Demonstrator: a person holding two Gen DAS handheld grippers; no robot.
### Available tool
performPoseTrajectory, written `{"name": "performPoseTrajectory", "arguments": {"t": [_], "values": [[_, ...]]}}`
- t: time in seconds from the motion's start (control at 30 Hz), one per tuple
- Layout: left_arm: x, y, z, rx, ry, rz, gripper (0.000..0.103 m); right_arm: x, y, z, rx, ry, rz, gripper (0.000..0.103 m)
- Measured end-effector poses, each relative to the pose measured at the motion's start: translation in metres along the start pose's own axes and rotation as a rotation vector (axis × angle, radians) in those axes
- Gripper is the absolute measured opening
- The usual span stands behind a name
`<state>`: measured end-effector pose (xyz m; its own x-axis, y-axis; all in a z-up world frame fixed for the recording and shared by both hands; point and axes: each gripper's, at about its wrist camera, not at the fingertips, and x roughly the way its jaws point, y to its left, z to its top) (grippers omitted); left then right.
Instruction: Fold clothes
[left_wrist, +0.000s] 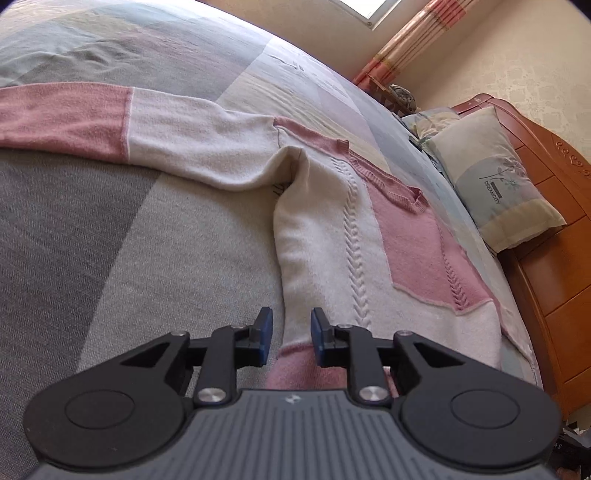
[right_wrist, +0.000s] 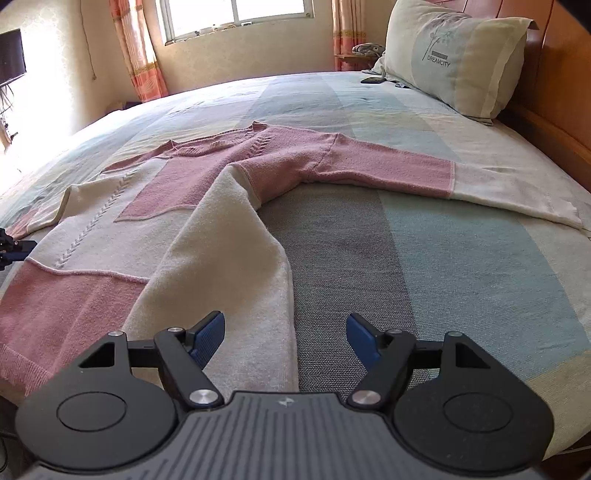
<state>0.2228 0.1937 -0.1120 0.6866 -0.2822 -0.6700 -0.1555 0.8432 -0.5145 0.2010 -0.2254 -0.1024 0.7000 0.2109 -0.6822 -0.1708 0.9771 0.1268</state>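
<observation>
A pink and cream knitted sweater (right_wrist: 177, 192) lies flat on the bed, front up, both sleeves spread out sideways. In the left wrist view the sweater (left_wrist: 369, 236) runs away from me, its side edge passing between the pads. My left gripper (left_wrist: 291, 328) is partly open, low over the sweater's side edge near the pink hem, with no cloth pinched. My right gripper (right_wrist: 285, 334) is wide open just above the other side edge near the hem. The right sleeve (right_wrist: 424, 173) stretches right; the left sleeve (left_wrist: 110, 122) stretches left.
The bed (right_wrist: 461, 266) has a sheet of grey, blue and cream blocks. A pillow (right_wrist: 454, 55) leans on the wooden headboard (left_wrist: 546, 258). A phone (right_wrist: 372, 80) lies by the pillow. Window and curtains (right_wrist: 136, 51) stand beyond the bed.
</observation>
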Motion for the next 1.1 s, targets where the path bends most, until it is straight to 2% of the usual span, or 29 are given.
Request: {"name": "performPoseTrajectory", "arguments": {"t": [0.13, 0.23, 0.3, 0.37, 0.47, 0.5, 0.63, 0.8, 0.9, 1.03, 1.1], "values": [[-0.001, -0.017, -0.018, 0.057, -0.031, 0.053, 0.028, -0.012, 0.013, 0.002, -0.024, -0.028, 0.016, 0.083], [0.000, -0.032, -0.023, 0.117, -0.031, 0.119, 0.028, -0.022, 0.022, 0.002, -0.050, -0.050, 0.020, 0.085], [-0.001, -0.038, -0.026, 0.135, -0.024, 0.147, 0.024, -0.027, 0.026, 0.002, -0.059, -0.058, 0.020, 0.086], [-0.004, -0.041, -0.030, 0.149, -0.011, 0.166, 0.009, -0.030, 0.029, 0.001, -0.062, -0.061, 0.025, 0.086], [-0.021, -0.030, -0.030, 0.139, -0.018, 0.213, 0.004, -0.033, 0.032, 0.001, -0.068, -0.064, 0.032, 0.086], [-0.029, -0.023, -0.030, 0.129, -0.032, 0.255, 0.004, -0.034, 0.033, 0.001, -0.074, -0.064, 0.030, 0.086], [-0.054, 0.002, -0.020, 0.055, -0.029, 0.235, 0.004, -0.034, 0.030, 0.001, -0.083, -0.057, 0.028, 0.086], [-0.045, -0.003, -0.017, 0.042, 0.003, 0.139, 0.009, -0.006, 0.015, -0.004, 0.008, 0.010, 0.062, 0.086], [-0.025, -0.008, -0.024, 0.025, 0.046, 0.097, 0.020, 0.003, 0.011, -0.010, 0.068, 0.026, 0.079, 0.085], [-0.017, -0.021, -0.030, 0.058, 0.029, 0.080, 0.038, 0.001, 0.010, -0.015, 0.065, 0.026, 0.071, 0.086], [-0.014, -0.031, -0.034, 0.125, 0.025, 0.115, 0.039, 0.001, 0.007, -0.016, 0.078, 0.026, 0.064, 0.086]]}}
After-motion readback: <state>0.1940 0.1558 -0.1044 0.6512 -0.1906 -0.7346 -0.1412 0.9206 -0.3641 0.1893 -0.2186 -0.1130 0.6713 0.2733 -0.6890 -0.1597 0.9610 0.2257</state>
